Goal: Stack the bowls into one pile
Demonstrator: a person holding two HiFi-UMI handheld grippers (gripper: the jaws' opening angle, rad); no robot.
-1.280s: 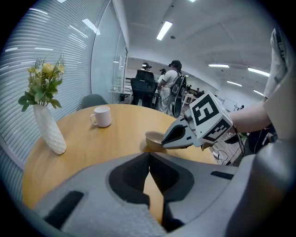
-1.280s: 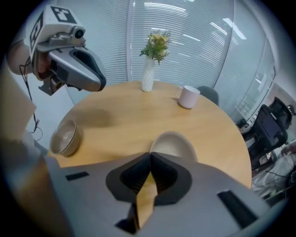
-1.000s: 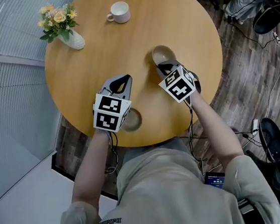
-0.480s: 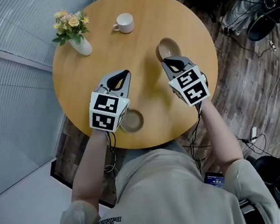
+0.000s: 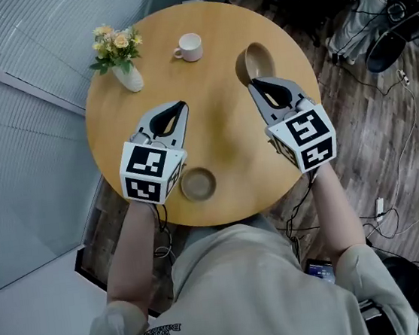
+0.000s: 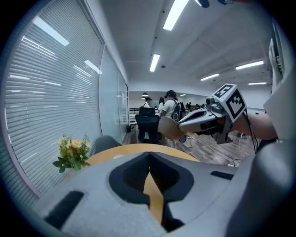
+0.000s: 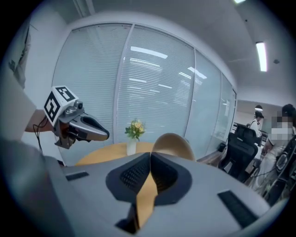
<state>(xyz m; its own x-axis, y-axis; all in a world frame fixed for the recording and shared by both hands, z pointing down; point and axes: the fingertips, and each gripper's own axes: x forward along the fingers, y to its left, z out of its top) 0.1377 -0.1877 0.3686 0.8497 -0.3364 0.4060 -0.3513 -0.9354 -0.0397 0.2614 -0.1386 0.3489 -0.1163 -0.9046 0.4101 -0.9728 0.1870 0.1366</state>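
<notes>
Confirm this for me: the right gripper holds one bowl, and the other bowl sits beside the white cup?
Wrong spot. The right gripper does hold one bowl, but the other bowl sits at the near edge of the table, beside the left gripper, far from the white cup. The head view shows it.

Bright, even light; dark fisheye corners.

A round wooden table (image 5: 216, 97) stands on a dark plank floor (image 5: 377, 142). Blinds (image 6: 51, 102) over glass line the left wall. Strip lights (image 6: 155, 62) cross the ceiling. A black chair (image 6: 147, 126) stands far off.
</notes>
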